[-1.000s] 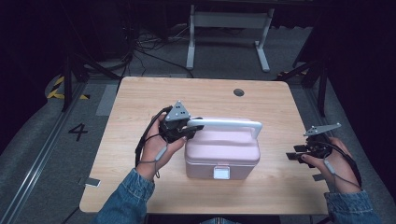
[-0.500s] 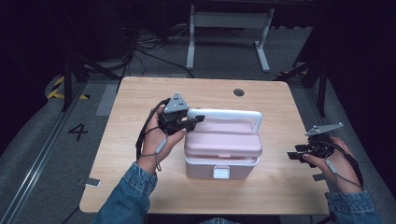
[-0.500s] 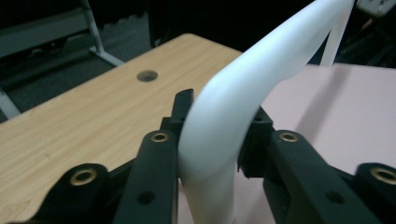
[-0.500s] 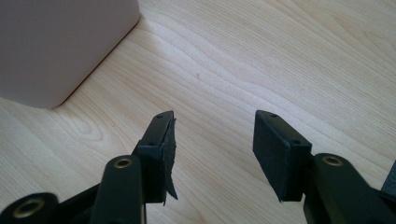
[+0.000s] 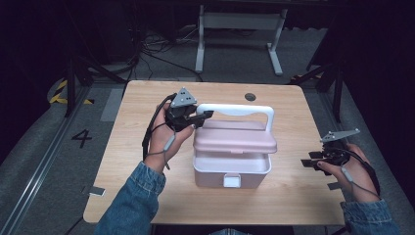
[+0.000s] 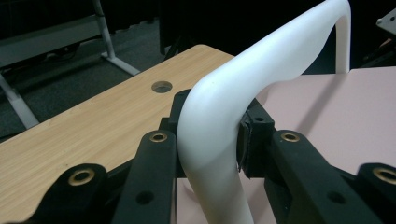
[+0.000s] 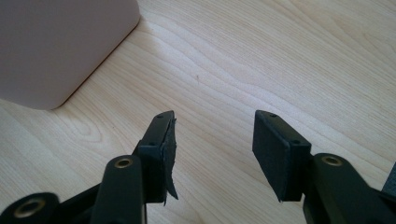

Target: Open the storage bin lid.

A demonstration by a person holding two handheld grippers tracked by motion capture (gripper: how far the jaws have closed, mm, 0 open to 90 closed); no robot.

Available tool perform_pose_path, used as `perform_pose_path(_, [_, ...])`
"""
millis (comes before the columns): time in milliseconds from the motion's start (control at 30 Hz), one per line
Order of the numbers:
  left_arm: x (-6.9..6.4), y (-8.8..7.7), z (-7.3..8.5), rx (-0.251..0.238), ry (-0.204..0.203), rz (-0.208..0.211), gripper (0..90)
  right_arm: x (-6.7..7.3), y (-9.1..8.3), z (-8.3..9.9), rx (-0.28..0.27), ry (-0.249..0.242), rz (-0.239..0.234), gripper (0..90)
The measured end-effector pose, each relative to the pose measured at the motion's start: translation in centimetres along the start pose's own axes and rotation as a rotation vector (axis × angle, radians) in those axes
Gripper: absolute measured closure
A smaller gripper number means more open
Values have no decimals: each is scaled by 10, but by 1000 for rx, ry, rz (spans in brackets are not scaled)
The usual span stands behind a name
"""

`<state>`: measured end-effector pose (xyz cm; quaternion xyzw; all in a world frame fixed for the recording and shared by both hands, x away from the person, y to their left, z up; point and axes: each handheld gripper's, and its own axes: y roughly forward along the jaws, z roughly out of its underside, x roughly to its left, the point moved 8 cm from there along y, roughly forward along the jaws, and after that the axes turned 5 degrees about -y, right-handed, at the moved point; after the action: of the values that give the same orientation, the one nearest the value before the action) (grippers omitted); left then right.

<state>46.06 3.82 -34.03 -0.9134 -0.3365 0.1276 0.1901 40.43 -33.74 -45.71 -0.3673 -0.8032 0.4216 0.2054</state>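
A pale pink box (image 5: 232,169) with a white handle (image 5: 238,110) and a white front latch (image 5: 231,180) is sitting between two black grippers on a light, wood-grained table (image 5: 127,147). The left gripper (image 5: 203,116), topped with a grey three-cornered plate, is showing black pads against the white handle. The right gripper (image 7: 212,140) is showing black jaws with brass-coloured rivets over blond wood. Blue denim sleeves (image 5: 132,203) are covering both forearms.
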Motion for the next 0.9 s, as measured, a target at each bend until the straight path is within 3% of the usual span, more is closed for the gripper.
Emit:
perform_pose_path(233, [6,4,-5,23,-24,-1,725,3,-6,-7,-43,-18,-2,597])
perform_pose_path(600, [20,15,-14,27,-43,6,734,6,-10,-13,-86,-40,-9,622])
perform_pose_path(733, [23,18,-14,37,-52,11,739,10,-13,-16,-108,-43,-31,639])
perform_pose_path(833, [28,24,-14,37,-65,12,737,20,-19,-24,-163,-51,-88,667])
perform_pose_path(900, [30,26,-16,36,-75,12,733,26,-23,-30,-192,-71,-92,687])
